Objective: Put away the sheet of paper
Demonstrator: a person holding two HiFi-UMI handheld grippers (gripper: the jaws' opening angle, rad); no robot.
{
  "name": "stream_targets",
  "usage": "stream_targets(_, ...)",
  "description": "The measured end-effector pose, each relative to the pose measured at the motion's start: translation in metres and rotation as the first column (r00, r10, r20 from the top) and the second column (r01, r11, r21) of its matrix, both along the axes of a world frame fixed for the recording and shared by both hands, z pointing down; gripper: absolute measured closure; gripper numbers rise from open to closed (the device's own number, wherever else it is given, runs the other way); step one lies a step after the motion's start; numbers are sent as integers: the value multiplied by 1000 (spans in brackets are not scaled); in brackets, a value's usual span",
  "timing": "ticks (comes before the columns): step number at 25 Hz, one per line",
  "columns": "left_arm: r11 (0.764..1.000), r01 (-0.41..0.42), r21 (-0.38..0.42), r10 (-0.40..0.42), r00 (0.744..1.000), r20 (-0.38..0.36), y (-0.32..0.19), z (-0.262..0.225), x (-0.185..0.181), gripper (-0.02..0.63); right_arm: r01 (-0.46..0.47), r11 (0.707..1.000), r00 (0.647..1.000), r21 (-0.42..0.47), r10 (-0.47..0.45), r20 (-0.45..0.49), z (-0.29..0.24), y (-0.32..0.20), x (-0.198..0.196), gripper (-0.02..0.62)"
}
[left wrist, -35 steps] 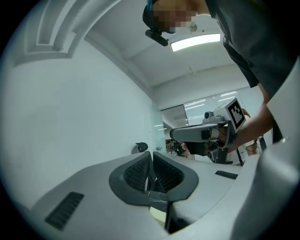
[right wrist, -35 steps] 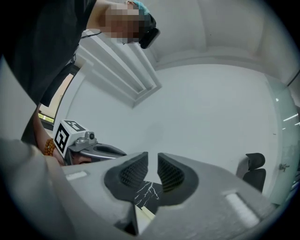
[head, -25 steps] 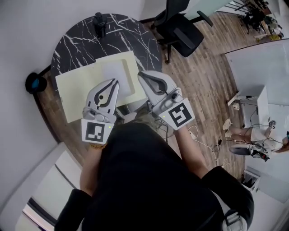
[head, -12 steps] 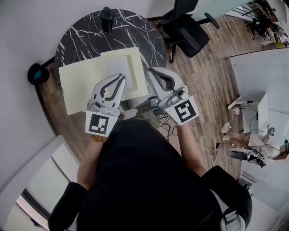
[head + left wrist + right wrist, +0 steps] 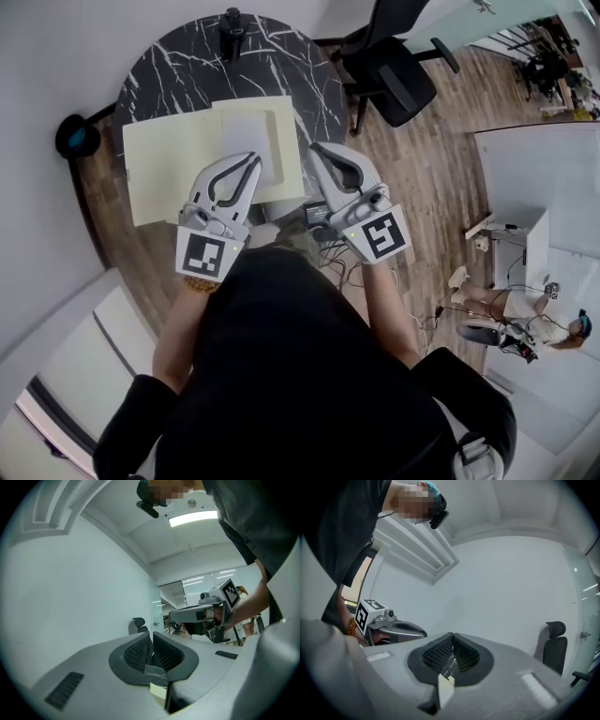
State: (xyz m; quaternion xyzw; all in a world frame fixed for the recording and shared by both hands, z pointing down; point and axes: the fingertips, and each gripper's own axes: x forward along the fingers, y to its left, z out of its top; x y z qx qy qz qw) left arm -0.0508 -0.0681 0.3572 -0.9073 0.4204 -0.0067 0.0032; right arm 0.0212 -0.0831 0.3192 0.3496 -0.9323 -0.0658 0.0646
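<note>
A white sheet of paper [image 5: 249, 142] lies on a pale yellow open folder [image 5: 173, 167] on the round black marble table [image 5: 178, 80]. My left gripper [image 5: 253, 161] hovers level over the folder's near edge, its tips by the sheet's near corner, shut and empty. My right gripper [image 5: 317, 150] hangs just right of the folder at the table's rim, also shut with nothing held. In the left gripper view the jaws [image 5: 151, 637] meet, with the right gripper [image 5: 201, 616] beyond. The right gripper view shows its closed jaws [image 5: 452, 638], with the left gripper [image 5: 393, 627] off to the left.
A small black object [image 5: 231, 21] stands at the table's far edge. A black office chair [image 5: 398, 70] is at the far right on the wood floor. A dark round thing [image 5: 77, 138] sits by the wall, left. Cables and a box [image 5: 319, 214] lie below the table's near side.
Only the head view has shifted a little. Both grippers keep their places by the folder's near edge and stay shut.
</note>
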Motion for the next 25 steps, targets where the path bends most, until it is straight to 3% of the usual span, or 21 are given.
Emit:
stream_targets(21, 1000, -13, 21, 12, 998, 56, 4, 4, 9, 571, -24, 999, 999, 33, 23, 40, -6, 2, 17, 595)
stream_targets(25, 1000, -18, 14, 17, 999, 42, 5, 6, 8, 571, -65, 997, 997, 53, 62, 47, -5, 0, 21, 595)
